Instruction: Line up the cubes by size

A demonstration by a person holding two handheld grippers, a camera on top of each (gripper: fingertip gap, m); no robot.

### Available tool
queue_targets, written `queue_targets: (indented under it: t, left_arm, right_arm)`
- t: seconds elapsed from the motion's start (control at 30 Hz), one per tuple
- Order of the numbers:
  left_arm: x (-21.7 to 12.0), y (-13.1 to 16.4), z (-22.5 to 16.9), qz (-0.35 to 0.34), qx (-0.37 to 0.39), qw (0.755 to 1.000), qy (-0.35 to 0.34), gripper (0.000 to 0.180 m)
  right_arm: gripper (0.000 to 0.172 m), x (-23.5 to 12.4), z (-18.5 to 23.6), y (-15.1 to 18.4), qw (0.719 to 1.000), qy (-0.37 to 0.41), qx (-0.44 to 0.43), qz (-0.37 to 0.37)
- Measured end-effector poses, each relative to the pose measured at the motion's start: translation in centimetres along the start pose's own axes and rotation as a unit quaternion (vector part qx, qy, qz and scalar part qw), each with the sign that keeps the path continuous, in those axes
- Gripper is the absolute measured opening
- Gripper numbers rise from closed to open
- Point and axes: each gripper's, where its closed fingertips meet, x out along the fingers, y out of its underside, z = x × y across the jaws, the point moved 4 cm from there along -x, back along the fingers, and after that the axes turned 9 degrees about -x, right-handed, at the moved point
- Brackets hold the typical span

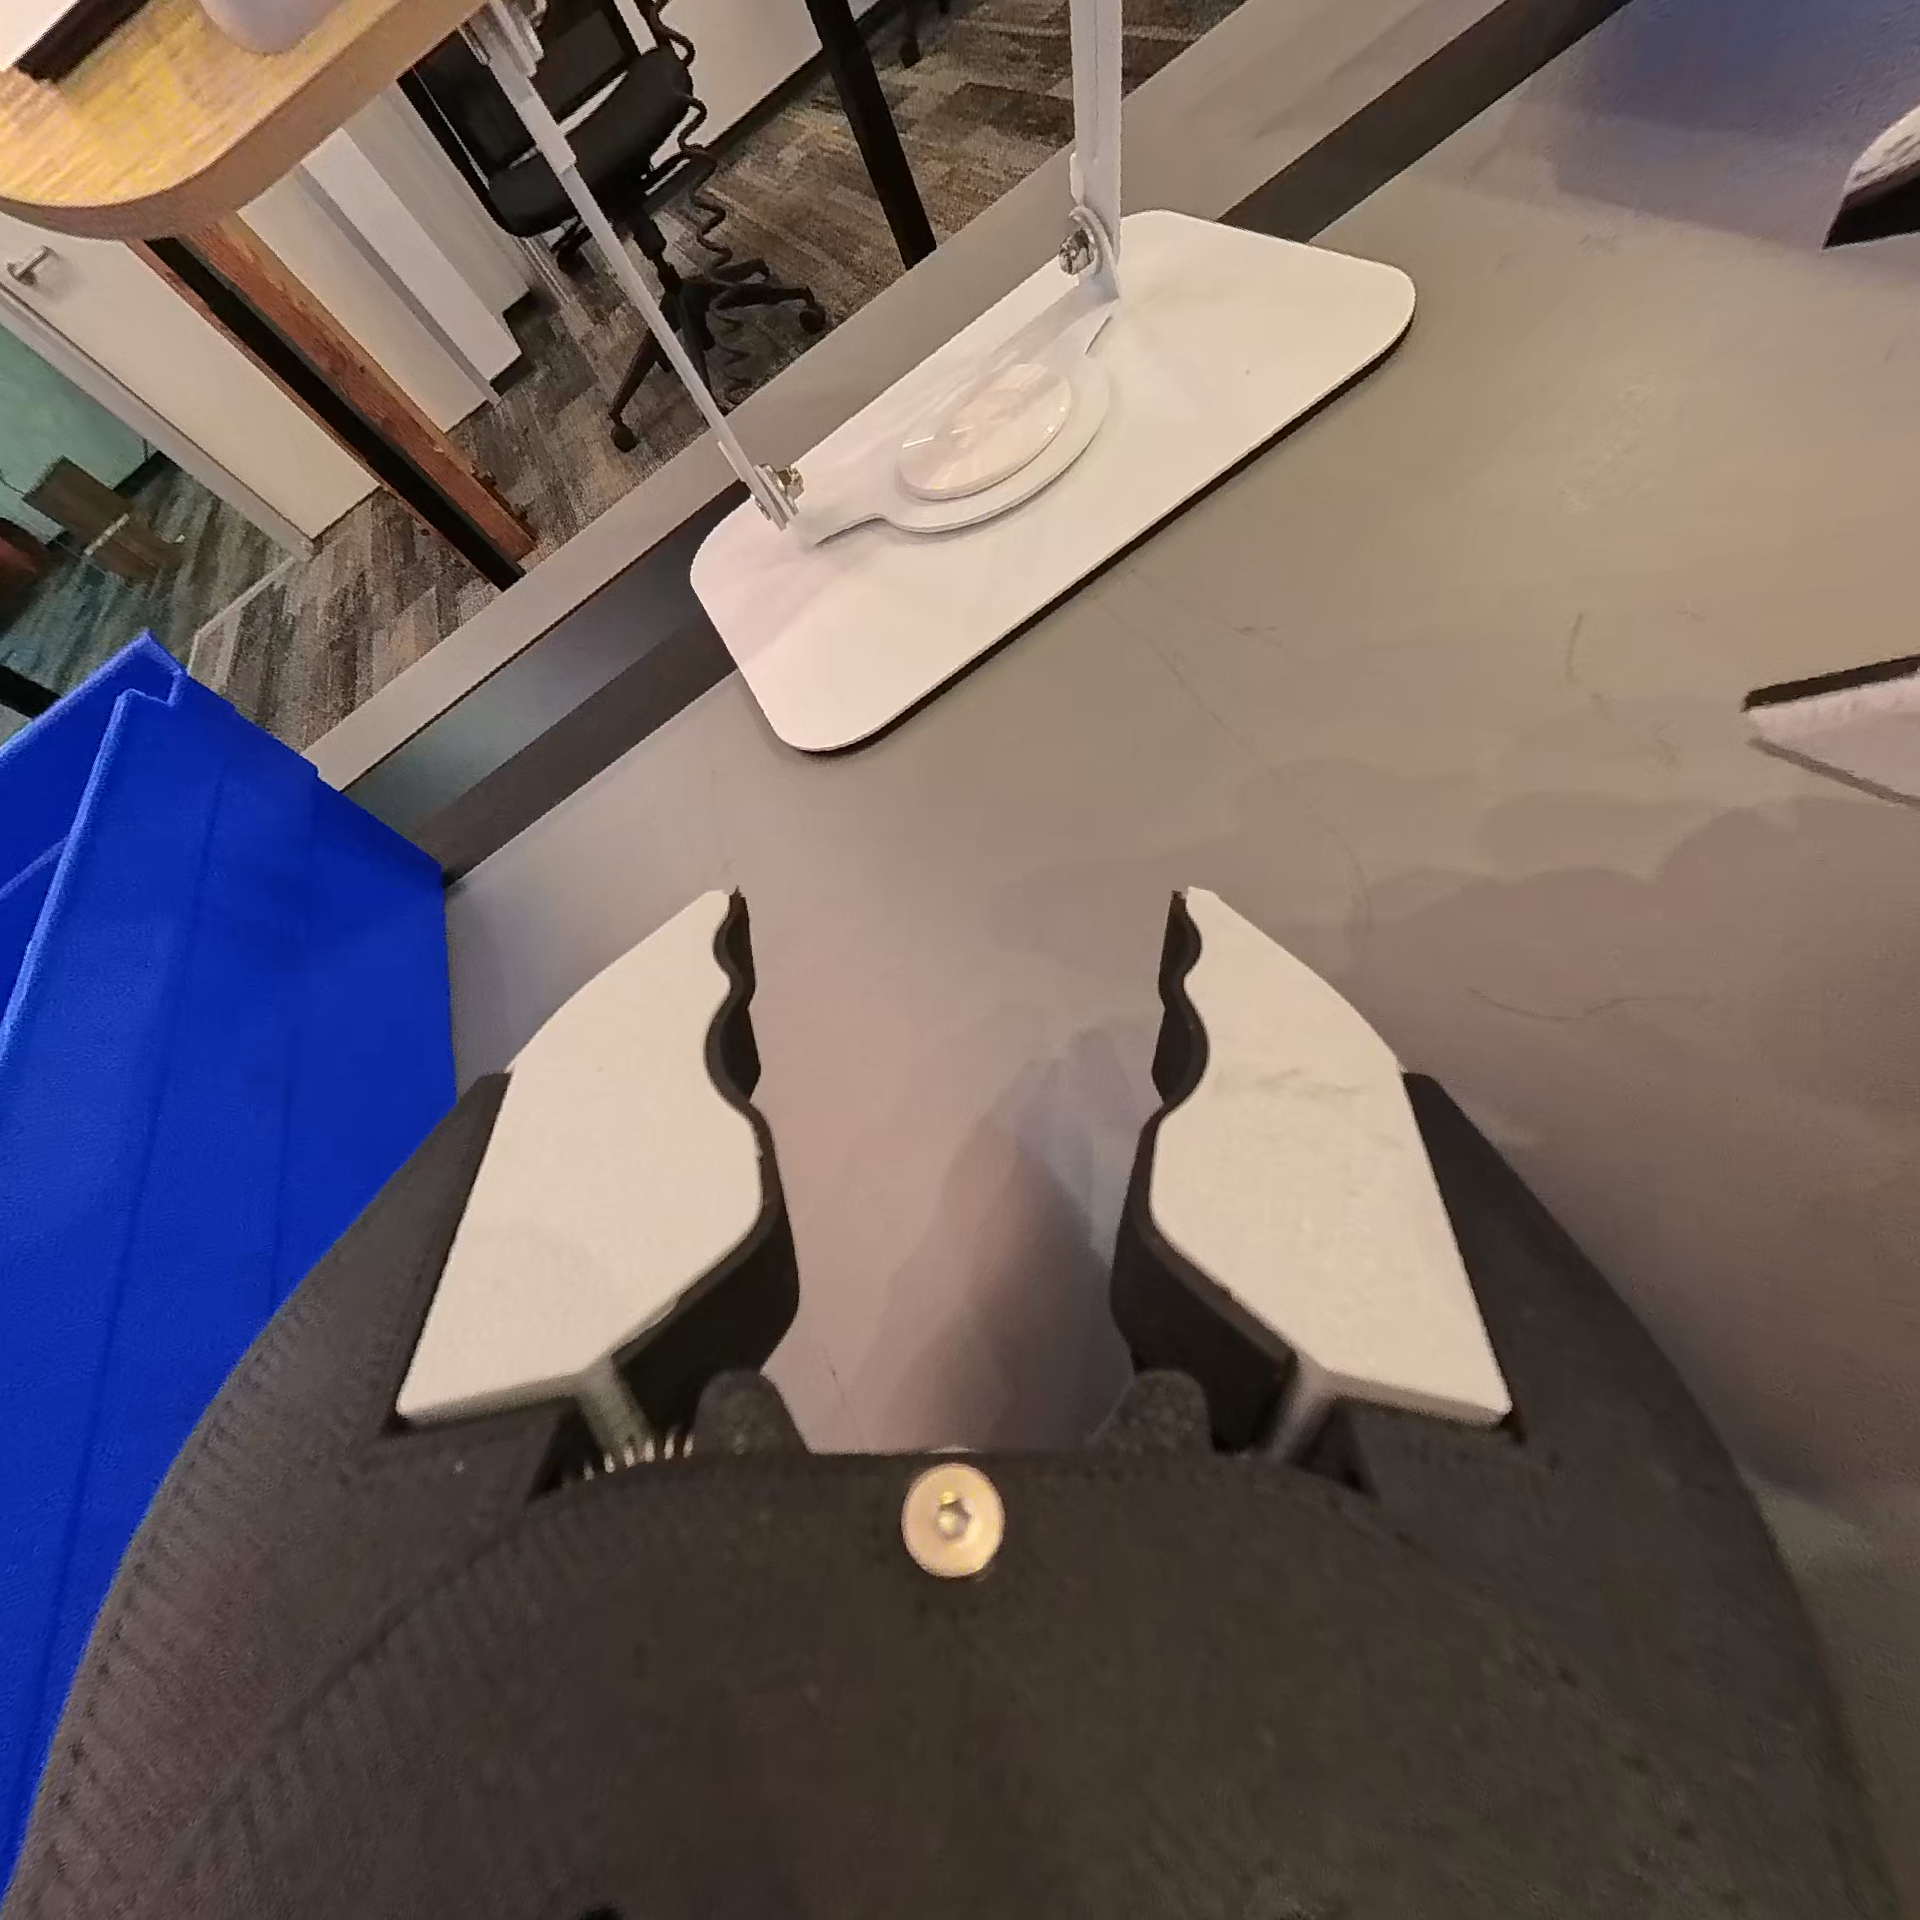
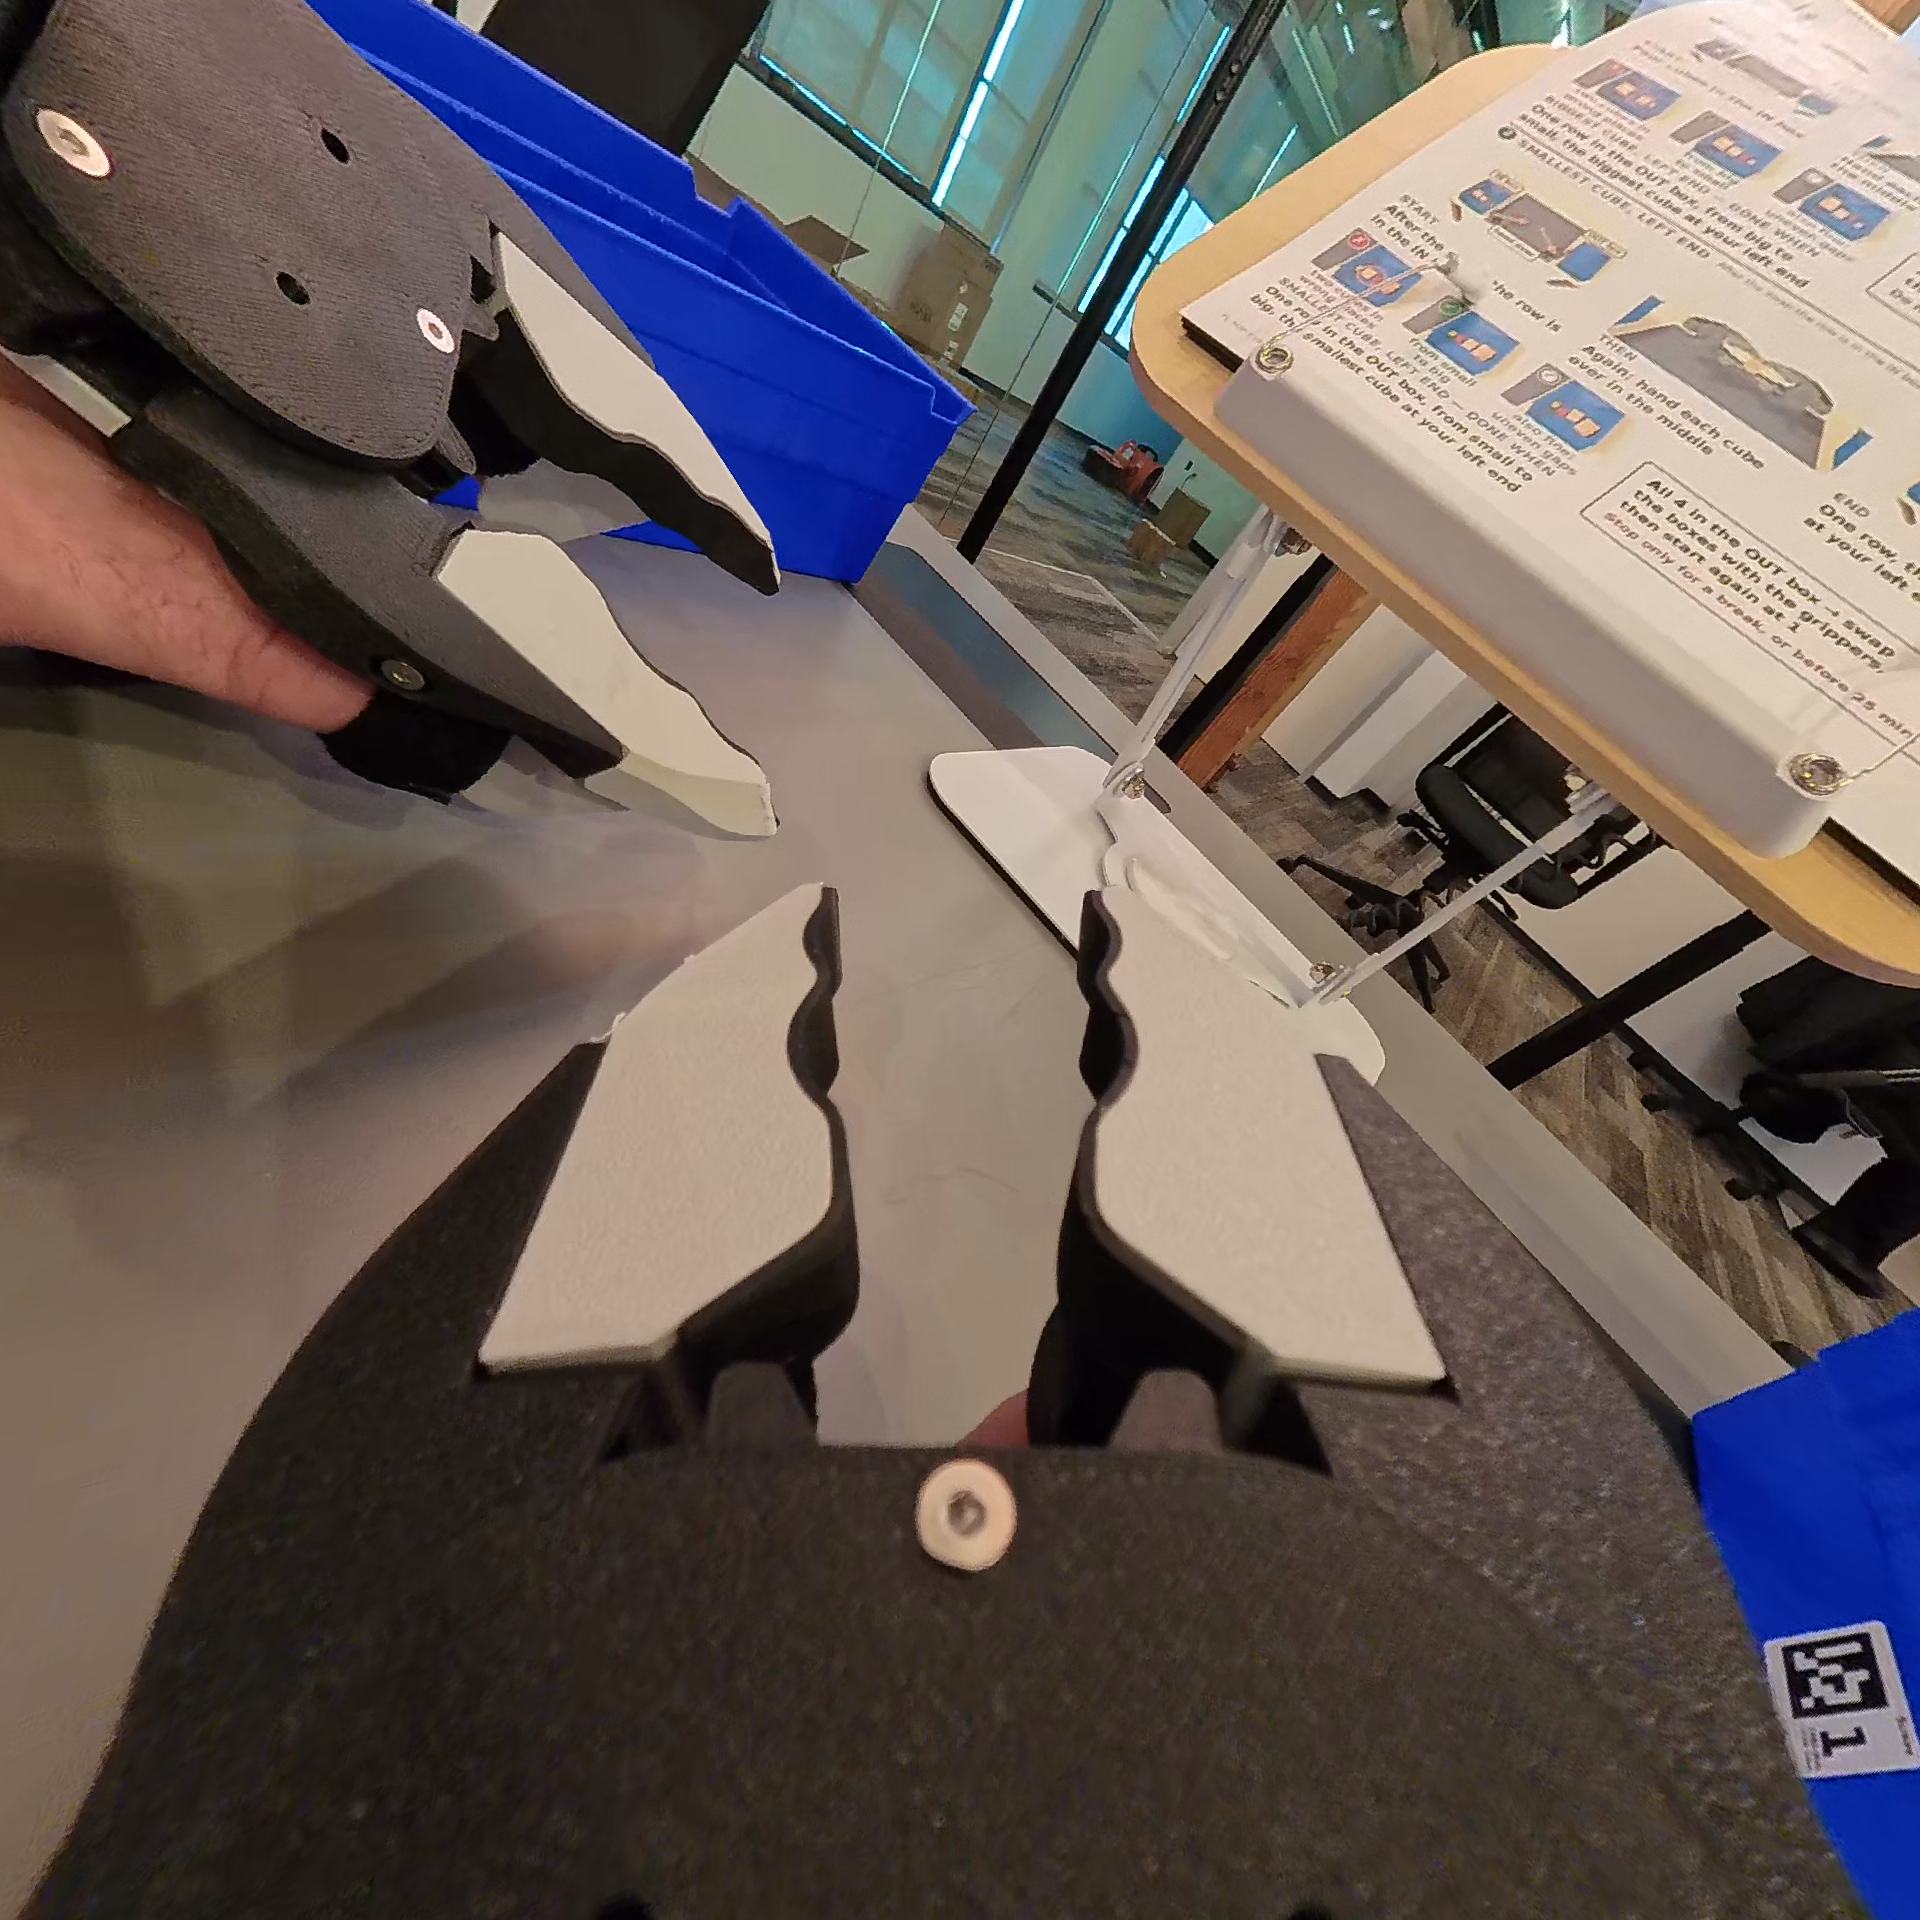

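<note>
Across the flat grey tabletop (image 1: 1351, 644) nothing of the task shows: no cubes in either view, so I cannot tell where they are (likely inside one of the bins, judging by the task). Big blue plastic bin (image 1: 187, 1039) sits at the table's left edge, a second blue bin with a black-and-white marker tag (image 2: 1829, 1621) at the right. White flat stand base (image 1: 1049, 478) holds up a printed instruction sheet (image 2: 1621, 312). Left gripper (image 1: 961, 904) hovers with its claw spread wide, nothing between the white fingers (image 1: 623, 1122); right gripper (image 2: 956, 914) is narrower, also gripping nothing. To do this step well: turn a gripper toward a bin first, find a cube, then approach square to its faces.
</note>
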Motion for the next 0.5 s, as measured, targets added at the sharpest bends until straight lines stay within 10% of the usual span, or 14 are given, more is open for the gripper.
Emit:
queue_targets:
  t: [0.5]
  left_arm:
    - [-3.3, -0.9, 1.5, -0.043, 0.002, 0.997, -0.07, 0.078]
  right_arm:
    - [0.054, -1.3, -1.1, -0.1, 1.0, 0.016, 0.018, -0.009]
